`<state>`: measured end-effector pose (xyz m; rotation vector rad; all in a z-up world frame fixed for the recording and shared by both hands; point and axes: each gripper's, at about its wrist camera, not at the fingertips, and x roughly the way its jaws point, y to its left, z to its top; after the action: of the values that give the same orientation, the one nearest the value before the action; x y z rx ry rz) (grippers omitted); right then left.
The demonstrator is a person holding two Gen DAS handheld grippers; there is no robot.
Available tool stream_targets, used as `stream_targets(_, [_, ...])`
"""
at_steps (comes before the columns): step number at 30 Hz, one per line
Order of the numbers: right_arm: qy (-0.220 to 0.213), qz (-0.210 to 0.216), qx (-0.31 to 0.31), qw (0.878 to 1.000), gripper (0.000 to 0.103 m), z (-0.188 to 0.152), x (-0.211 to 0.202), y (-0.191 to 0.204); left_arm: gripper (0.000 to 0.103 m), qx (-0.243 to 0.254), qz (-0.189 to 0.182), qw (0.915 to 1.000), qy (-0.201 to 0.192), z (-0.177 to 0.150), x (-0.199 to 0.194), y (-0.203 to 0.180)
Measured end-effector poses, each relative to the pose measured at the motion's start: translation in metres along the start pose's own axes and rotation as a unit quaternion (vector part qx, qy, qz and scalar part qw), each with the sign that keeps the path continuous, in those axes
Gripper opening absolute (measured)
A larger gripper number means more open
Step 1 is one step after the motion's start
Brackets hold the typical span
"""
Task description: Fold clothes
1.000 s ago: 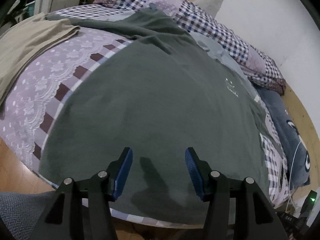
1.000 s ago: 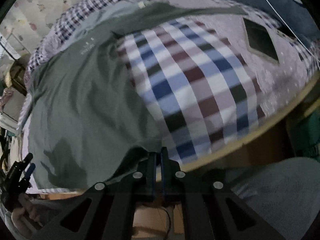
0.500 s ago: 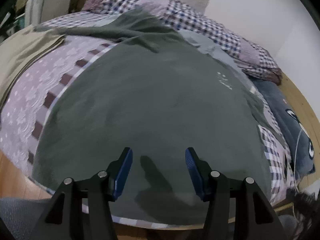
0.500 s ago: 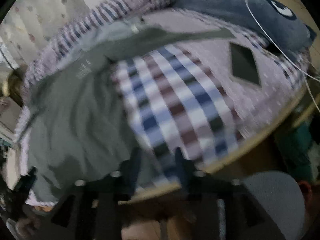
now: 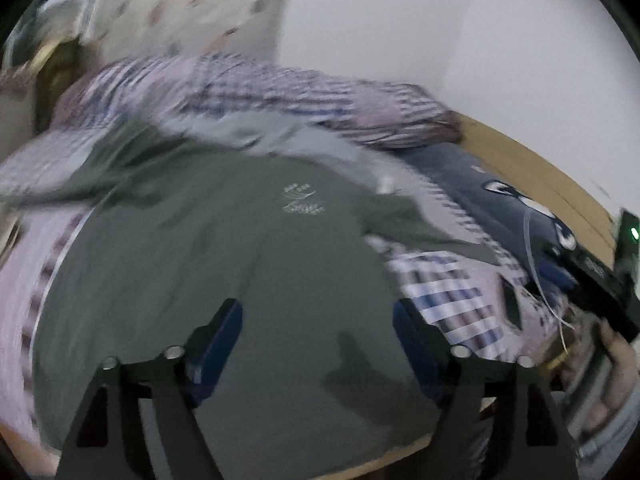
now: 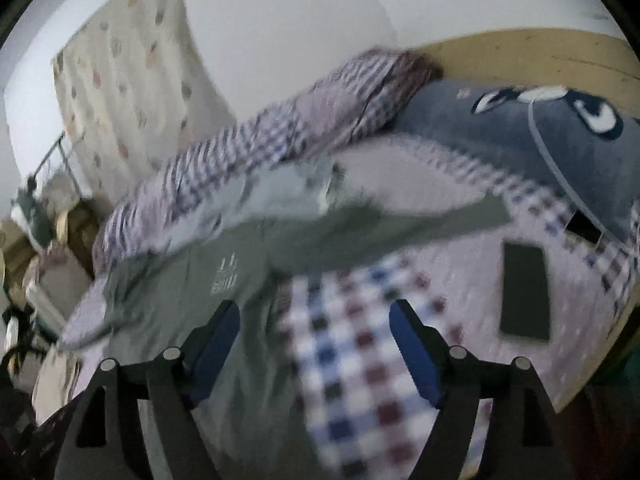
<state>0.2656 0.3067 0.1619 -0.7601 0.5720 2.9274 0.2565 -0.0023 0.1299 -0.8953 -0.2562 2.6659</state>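
Your left gripper (image 5: 316,344) stands wide open with nothing between its blue pads (image 5: 218,342); it hangs above the lower body of the dark green T-shirt (image 5: 208,264). Your right gripper (image 6: 314,346) is likewise spread wide and holds nothing; it sits over the line where the shirt's edge meets the checked bedspread (image 6: 360,364).

The T-shirt lies spread front-up on the bed, its pale chest print (image 5: 302,200) visible and one sleeve (image 6: 420,224) stretched out sideways across the bedspread. A pale grey garment (image 6: 272,196) lies at the shirt's collar end, touching it. A rolled checked quilt (image 5: 280,96) runs along the far side of the bed against the wall. A dark blue plush cushion (image 6: 520,136) sits by the wooden bed edge, with a thin white cable (image 6: 548,160) across it. A dark phone (image 6: 524,292) lies flat on the bedspread, well apart from the shirt. Both views are motion-blurred; fine creases cannot be judged.
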Motion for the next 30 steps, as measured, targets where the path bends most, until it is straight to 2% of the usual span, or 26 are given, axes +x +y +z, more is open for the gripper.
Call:
stream_targets(5, [-0.079, 0.011, 0.060, 0.995, 0.082, 0.058, 0.002, -0.062, 0.084, 0.081, -0.050, 0.9954, -0.007, 0.039, 0.035, -0.078])
stream_targets(8, [-0.120, 0.021, 0.070, 0.990, 0.082, 0.088, 0.006, -0.097, 0.084, 0.124, -0.078, 0.9891, -0.004, 0.054, 0.065, -0.125])
stream_targets(10, [-0.145, 0.010, 0.075, 0.987, 0.082, 0.103, 0.008, -0.120, 0.084, 0.146, -0.090, 0.9852, -0.004, 0.060, 0.085, -0.154])
stream_targets(14, [-0.166, -0.040, 0.124, 0.978, 0.082, 0.100, 0.016, -0.174, 0.084, 0.177, -0.109, 0.9781, 0.012, 0.065, 0.136, -0.208])
stream_targets(18, [-0.137, -0.087, 0.172, 0.972, 0.082, 0.087, 0.029, -0.220, 0.084, 0.204, -0.131, 0.9692, 0.043, 0.060, 0.191, -0.265])
stream_targets(21, [-0.158, -0.096, 0.221, 0.958, 0.082, 0.088, 0.020, -0.251, 0.084, 0.237, -0.147, 0.9586, 0.057, 0.048, 0.230, -0.310])
stream_targets(25, [-0.175, -0.101, 0.272, 0.941, 0.082, 0.081, 0.014, -0.281, 0.084, 0.254, -0.177, 0.9465, 0.090, 0.035, 0.282, -0.357])
stream_targets(27, [-0.165, -0.091, 0.291, 0.938, 0.082, 0.079, 0.020, -0.291, 0.084, 0.254, -0.178, 0.9441, 0.110, 0.030, 0.309, -0.373])
stream_targets(30, [-0.154, -0.084, 0.297, 0.939, 0.082, 0.079, 0.026, -0.298, 0.084, 0.272, -0.157, 0.9381, 0.145, 0.025, 0.350, -0.394])
